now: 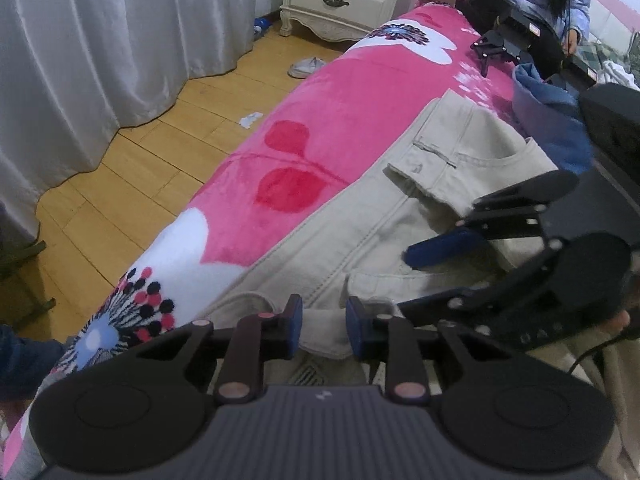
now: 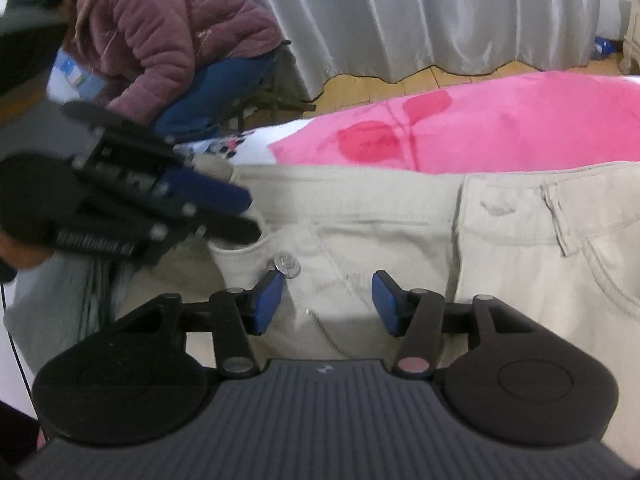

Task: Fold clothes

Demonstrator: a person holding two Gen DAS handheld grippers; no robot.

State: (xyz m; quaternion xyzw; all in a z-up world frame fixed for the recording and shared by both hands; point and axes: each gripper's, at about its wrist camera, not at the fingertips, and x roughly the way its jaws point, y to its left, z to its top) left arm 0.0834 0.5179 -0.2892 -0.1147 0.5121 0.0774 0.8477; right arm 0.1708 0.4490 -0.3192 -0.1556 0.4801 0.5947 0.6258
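Beige trousers (image 1: 400, 216) lie flat on pink blanket (image 1: 352, 120), waistband near grippers. Left gripper (image 1: 323, 326): jaws narrowly apart, waistband edge between blue pads (image 1: 294, 326); whether pads press cloth, cannot tell. Right gripper (image 2: 326, 304): jaws apart, nothing clamped, hovering over fly beside metal button (image 2: 286, 263).

Both the left gripper (image 1: 320, 326) and the right gripper (image 2: 327, 304) share one build: a grey ribbed body with a small pale logo, two round black discs, black linkage arms with silver and copper-toned pivot pins, and blue pads.
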